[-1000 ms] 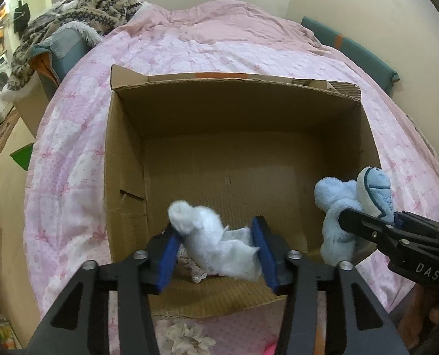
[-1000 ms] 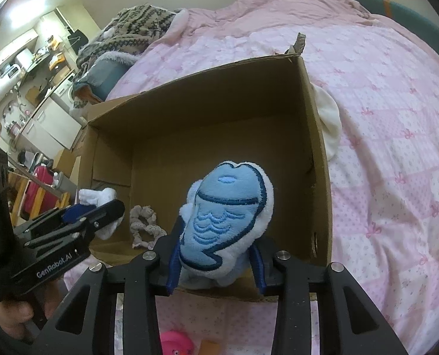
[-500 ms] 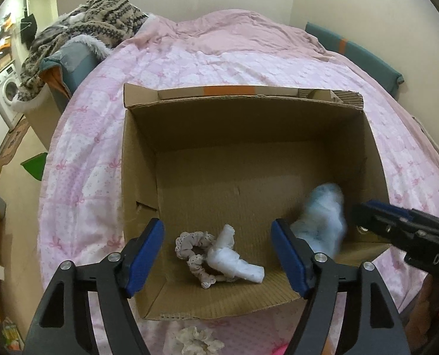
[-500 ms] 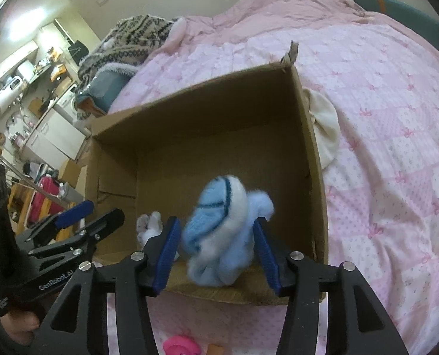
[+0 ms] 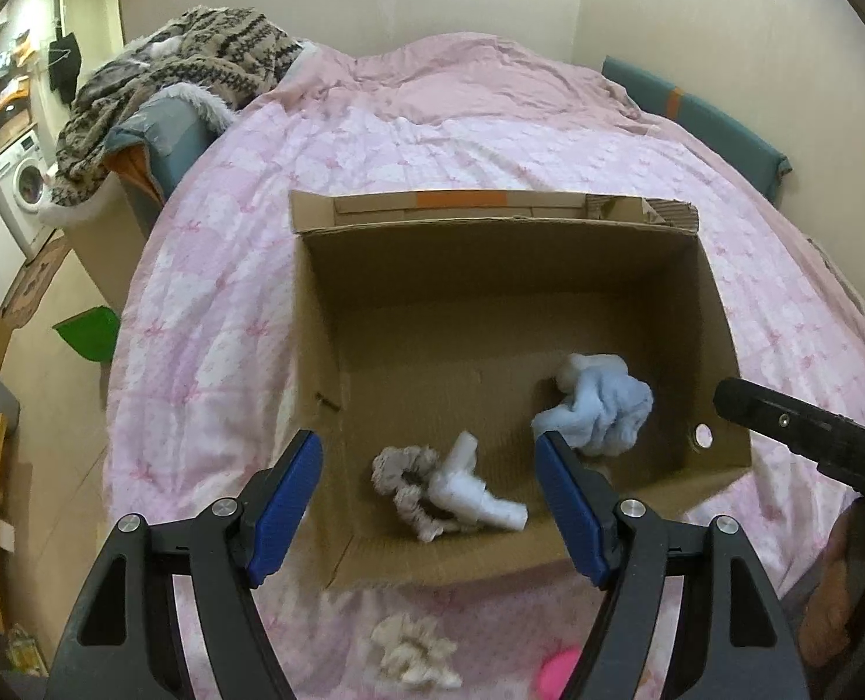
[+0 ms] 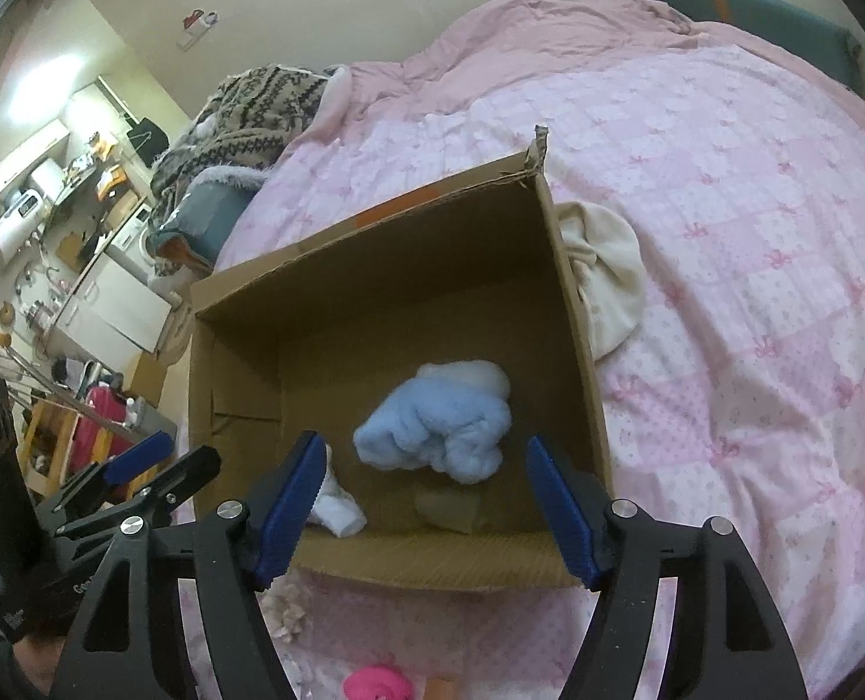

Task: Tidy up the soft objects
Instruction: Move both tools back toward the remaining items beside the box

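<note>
An open cardboard box (image 5: 321,350) (image 6: 578,315) stands on the pink bed. Inside lie a light blue plush toy (image 5: 598,405) (image 6: 441,417), a white sock (image 5: 473,493) (image 6: 336,504) and a beige scrunchie (image 5: 403,469). My left gripper (image 5: 429,504) is open and empty above the box's near edge. My right gripper (image 6: 423,507) is open and empty above the near edge, with the plush below it. The right gripper's finger shows in the left wrist view (image 5: 805,434).
A beige scrunchie (image 5: 412,650) and a pink soft item (image 6: 377,682) lie on the quilt in front of the box. A cream cloth (image 6: 607,274) lies beside the box's right wall. A patterned blanket (image 5: 187,64) is piled at the bed's far left.
Both grippers opened. The white sock and the blue plush dropped into the box. Both grippers pulled back and up from the box.
</note>
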Motion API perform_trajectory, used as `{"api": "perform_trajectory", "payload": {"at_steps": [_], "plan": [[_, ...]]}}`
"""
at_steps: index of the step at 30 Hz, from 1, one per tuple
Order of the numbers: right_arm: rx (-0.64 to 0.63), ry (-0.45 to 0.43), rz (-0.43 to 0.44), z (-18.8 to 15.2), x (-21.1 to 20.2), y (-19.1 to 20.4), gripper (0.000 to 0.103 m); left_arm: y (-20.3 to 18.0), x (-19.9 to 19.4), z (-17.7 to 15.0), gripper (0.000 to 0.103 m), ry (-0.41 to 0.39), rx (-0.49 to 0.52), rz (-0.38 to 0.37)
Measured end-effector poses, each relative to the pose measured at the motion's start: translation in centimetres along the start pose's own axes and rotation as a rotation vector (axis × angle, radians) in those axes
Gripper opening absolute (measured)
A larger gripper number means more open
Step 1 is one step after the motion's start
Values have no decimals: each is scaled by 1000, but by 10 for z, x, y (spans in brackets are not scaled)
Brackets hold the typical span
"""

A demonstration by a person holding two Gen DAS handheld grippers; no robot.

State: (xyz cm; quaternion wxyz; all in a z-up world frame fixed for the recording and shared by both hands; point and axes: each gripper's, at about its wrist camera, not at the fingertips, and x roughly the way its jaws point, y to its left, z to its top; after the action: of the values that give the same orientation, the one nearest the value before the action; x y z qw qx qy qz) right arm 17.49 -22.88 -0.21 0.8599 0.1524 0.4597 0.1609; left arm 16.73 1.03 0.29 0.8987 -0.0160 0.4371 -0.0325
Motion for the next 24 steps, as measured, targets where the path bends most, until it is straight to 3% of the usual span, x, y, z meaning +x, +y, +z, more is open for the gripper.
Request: {"api": "perform_trajectory", "payload": {"at_steps": [12, 21, 24], "plan": [[-1, 11, 4, -28, -28, 5, 76, 24, -29, -29, 73, 24, -91, 18], [58, 52, -22, -53, -36, -6, 76, 52, -39, -56, 73, 78, -189, 59], [84, 82, -25, -63, -33, -11, 76, 67, -33, -68, 73, 130, -242, 61]]}}
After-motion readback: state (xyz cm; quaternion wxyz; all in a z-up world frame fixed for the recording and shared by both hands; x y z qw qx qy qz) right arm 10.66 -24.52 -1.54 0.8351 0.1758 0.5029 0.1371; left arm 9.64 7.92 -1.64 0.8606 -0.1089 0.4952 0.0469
